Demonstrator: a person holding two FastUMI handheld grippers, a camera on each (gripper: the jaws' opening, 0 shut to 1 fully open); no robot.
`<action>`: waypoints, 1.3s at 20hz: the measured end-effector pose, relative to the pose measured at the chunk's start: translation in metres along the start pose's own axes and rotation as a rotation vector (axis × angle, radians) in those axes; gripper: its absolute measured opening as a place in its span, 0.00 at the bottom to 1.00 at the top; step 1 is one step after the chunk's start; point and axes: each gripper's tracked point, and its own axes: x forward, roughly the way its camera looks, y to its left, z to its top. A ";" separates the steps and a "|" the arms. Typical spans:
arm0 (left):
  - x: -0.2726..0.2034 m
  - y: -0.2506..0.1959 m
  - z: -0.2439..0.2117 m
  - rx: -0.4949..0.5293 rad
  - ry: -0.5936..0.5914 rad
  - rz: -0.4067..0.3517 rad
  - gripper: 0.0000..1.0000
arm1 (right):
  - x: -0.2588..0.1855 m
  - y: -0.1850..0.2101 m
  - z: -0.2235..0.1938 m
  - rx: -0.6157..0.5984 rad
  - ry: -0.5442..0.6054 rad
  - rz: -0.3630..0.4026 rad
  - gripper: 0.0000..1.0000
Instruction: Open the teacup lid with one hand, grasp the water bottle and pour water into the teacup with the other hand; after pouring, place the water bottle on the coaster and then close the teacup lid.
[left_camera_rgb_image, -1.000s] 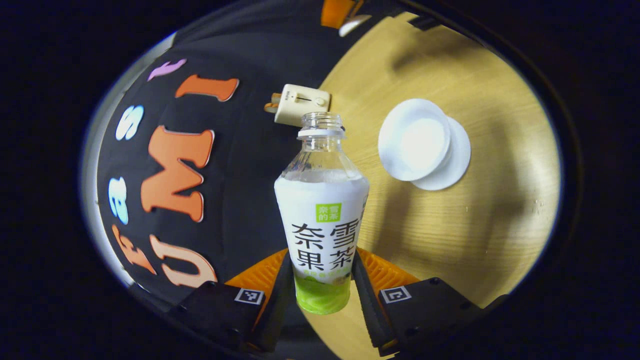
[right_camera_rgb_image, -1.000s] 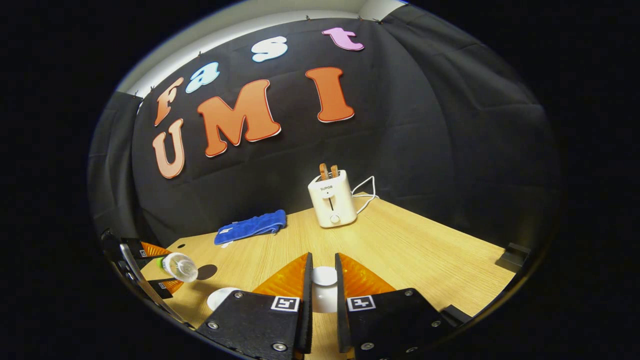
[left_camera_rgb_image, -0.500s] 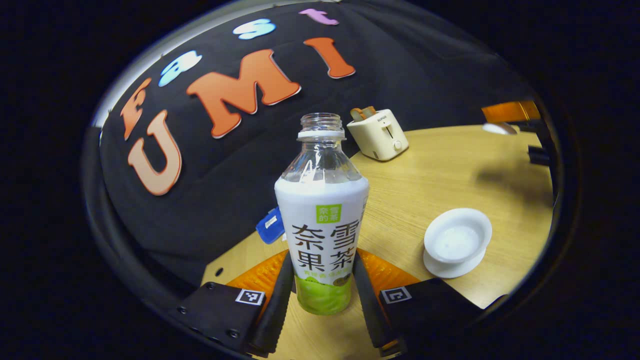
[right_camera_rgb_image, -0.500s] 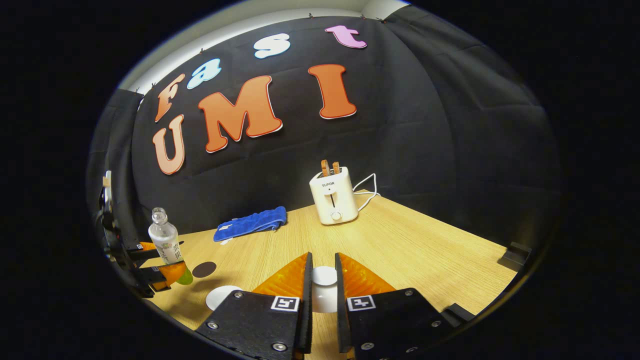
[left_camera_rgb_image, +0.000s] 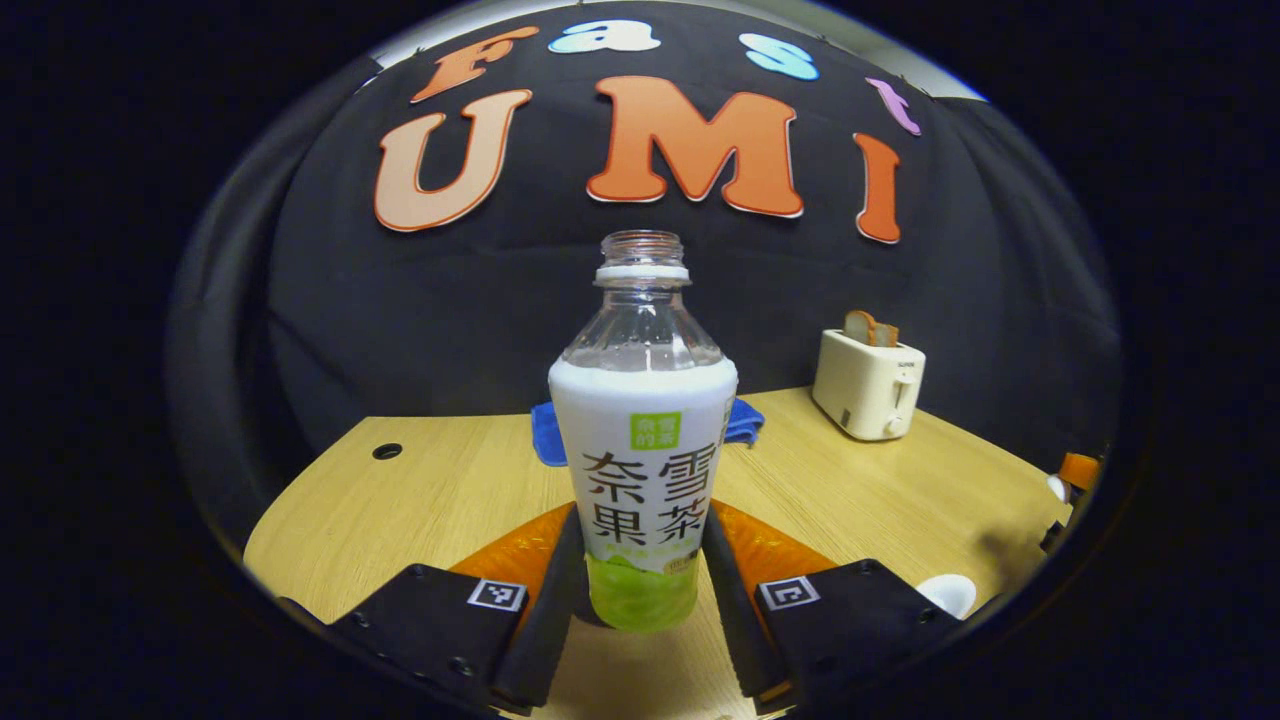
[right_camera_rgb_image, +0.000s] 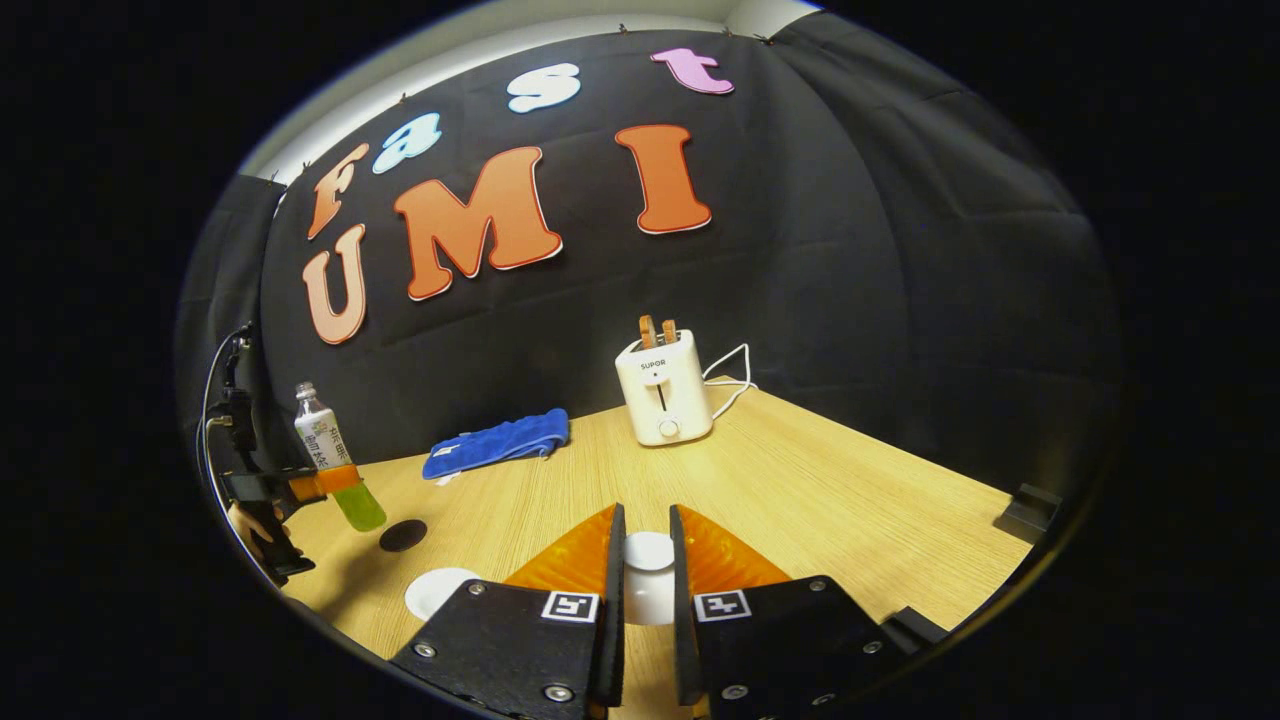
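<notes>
Left tool (left_camera_rgb_image: 640, 590) grips uncapped water bottle (left_camera_rgb_image: 641, 430) upright; right tool (right_camera_rgb_image: 648, 585) clamps teacup lid (right_camera_rgb_image: 648, 552); coaster (right_camera_rgb_image: 402, 535) at 10 o'clock.

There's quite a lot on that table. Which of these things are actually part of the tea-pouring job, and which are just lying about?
Part of the job:
water bottle, held in the left gripper
teacup lid, held in the right gripper
teacup
coaster

Just lying about:
toaster, bread in its slots
blue cloth
</notes>
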 end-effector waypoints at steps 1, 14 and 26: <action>0.000 -0.003 -0.001 -0.013 -0.006 -0.003 0.68 | 0.000 -0.001 0.000 0.000 0.001 -0.002 0.20; -0.003 -0.002 -0.009 -0.050 0.059 0.025 0.70 | 0.005 0.004 -0.009 -0.026 0.024 -0.008 0.20; -0.011 -0.003 -0.013 -0.078 0.085 0.038 0.75 | 0.004 0.010 -0.009 -0.030 0.021 0.004 0.20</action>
